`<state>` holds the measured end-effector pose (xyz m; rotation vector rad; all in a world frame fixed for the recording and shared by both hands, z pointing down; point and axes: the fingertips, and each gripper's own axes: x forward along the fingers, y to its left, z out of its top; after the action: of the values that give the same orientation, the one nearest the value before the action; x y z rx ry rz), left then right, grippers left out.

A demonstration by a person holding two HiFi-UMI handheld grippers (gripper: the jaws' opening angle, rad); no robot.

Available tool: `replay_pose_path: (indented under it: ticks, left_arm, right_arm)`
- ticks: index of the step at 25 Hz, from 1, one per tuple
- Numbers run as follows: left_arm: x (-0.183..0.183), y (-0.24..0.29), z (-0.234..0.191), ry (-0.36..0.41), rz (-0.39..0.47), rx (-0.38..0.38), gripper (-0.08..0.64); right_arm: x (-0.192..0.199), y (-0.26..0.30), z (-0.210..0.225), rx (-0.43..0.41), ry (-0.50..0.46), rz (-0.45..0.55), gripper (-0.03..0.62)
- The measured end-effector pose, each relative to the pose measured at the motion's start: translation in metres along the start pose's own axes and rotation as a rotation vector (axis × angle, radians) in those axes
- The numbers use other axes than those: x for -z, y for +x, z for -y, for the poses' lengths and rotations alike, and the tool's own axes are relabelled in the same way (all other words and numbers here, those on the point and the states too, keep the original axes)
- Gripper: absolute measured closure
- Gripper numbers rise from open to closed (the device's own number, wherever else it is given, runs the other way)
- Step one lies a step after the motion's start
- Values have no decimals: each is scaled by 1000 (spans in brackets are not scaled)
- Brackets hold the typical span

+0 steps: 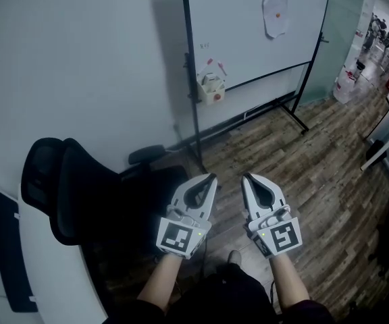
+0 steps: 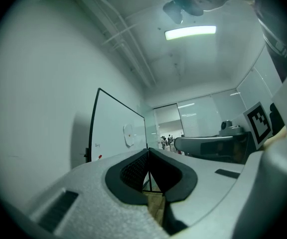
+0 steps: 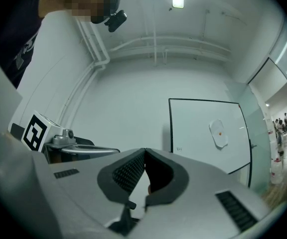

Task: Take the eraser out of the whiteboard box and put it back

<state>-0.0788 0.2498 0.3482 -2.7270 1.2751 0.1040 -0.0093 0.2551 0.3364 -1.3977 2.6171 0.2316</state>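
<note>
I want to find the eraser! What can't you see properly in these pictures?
- The eraser: in the head view the whiteboard box is too small and far away to show its inside.
- Right gripper view: the body of the right gripper hides that box.
- The sheet on the whiteboard: its marks are too small to read in any view.

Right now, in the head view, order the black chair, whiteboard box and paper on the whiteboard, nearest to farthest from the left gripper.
1. black chair, just left of the left gripper
2. whiteboard box, on the left post of the whiteboard
3. paper, high on it
</note>
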Motion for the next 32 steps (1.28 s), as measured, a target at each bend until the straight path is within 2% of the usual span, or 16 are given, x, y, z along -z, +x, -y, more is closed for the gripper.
replay_pose_path:
  ticks: [8,20,26,32]
  left_arm:
    - [18,55,-5,12,-14,-4,554]
    - [27,152,-12,46,-24,-74,554]
    - [35,178,-30,52,-53,-89,554]
    - [49,208,-55,49,-55,-81,554]
  right_arm:
    - [17,19,51,-9,15,4,589]
    - [29,45,144,-77,56,23,589]
    - [37,69,164,-91,99,26,589]
    - [56,101,182,-90,102,-2,589]
